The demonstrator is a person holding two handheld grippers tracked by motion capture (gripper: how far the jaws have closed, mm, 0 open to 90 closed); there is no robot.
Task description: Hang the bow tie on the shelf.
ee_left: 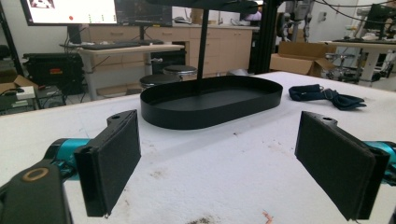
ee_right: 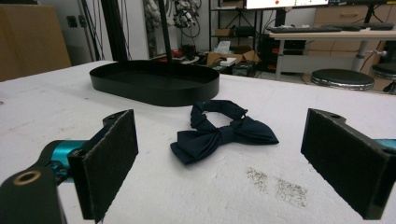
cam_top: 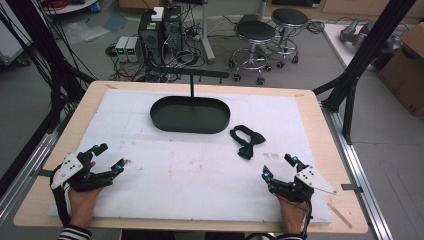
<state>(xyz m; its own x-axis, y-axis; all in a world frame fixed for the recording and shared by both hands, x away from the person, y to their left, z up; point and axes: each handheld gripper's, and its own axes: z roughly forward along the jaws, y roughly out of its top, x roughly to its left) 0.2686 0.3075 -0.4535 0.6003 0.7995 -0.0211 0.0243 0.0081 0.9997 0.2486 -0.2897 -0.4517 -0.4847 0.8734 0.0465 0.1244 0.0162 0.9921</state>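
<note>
Left gripper: the left gripper sits at the near left of the table, held in a hand that comes in from the near edge. Its jaws stand wide apart, with nothing between the pads and nothing touching them.
Left gripper's outlook: in the left gripper view the gripper faces the black tray across bare white mat; the tie shows off to the right, beyond the tray's end.
Right gripper: the right gripper rests at the near right, in the other hand. Its jaws are spread as wide as they go, and they grip nothing.
Right gripper's outlook: in the right gripper view the gripper points at the bow tie, which lies ahead of the two pads, apart from both, between the gripper and the tray.
Bow tie: a dark bow tie with its neck band looped behind it lies flat on the mat, right of centre, just beside the tray's right end and farther than the right gripper.
Tray: an oval black tray with a low wall stands at the far middle of the mat; a thin black post with a crossbar rises from its far edge.
Mat: white, with brownish marks and a patch of dark specks near the right gripper.
Writing: no lettering on the grippers, tray or tie is legible; the screens in the background are too small to read.
</note>
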